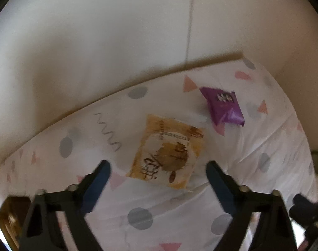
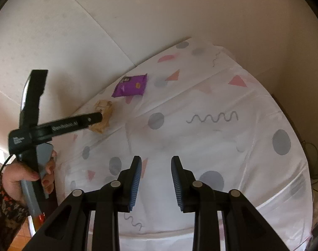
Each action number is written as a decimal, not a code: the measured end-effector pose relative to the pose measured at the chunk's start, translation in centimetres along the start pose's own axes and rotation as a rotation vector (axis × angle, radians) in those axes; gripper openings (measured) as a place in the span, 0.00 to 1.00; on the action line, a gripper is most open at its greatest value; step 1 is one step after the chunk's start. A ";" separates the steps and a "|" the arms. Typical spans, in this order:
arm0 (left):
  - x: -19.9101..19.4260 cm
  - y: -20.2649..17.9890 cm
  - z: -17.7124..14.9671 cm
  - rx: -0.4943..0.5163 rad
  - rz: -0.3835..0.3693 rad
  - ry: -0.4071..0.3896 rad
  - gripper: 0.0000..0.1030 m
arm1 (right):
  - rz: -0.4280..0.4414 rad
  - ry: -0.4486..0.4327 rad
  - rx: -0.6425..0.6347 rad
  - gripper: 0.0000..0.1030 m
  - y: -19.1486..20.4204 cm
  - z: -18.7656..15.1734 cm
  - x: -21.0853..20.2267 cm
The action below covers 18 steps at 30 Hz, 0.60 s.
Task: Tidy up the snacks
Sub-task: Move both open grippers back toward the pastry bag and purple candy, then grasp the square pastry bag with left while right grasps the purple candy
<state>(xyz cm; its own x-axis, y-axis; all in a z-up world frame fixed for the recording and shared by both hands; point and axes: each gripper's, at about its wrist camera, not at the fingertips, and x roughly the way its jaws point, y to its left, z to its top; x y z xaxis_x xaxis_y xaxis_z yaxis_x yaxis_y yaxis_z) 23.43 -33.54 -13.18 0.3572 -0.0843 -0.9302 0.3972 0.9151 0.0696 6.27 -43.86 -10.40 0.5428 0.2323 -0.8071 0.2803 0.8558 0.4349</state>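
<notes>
Left claw (image 1: 159,167) open, hovering over orange snack packet (image 1: 167,152) on patterned surface (image 1: 200,209); purple packet (image 1: 223,106) at two o'clock. Right claw (image 2: 156,179) empty, narrowly parted.

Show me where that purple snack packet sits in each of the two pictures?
Left wrist view: purple packet, right of centre, beyond the orange packet that lies ahead of the left gripper.
Right wrist view: purple packet, upper left of centre, near the table's far edge.
Shared landmark: the orange packet, just nearer than the purple one.
</notes>
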 end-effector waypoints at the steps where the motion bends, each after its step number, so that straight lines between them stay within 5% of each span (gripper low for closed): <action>1: 0.3 -0.2 -0.2 0.015 -0.003 0.001 0.65 | 0.000 -0.001 -0.001 0.29 -0.1 0.0 -0.1; 10: -0.5 1.2 -2.9 -0.013 -0.031 -0.017 0.56 | -0.003 0.005 -0.063 0.29 1.0 1.9 0.9; 18: -0.1 1.6 -5.5 -0.041 -0.012 -0.011 0.53 | -0.014 0.044 -0.294 0.37 5.3 6.3 4.4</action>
<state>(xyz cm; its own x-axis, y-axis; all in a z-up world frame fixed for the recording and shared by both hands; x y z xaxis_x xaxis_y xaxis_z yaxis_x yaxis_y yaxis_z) 19.39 -29.91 -14.98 0.3622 -0.1000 -0.9267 0.3667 0.9293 0.0430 15.14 -41.20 -9.16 0.5041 0.2335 -0.8315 0.0430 0.9548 0.2942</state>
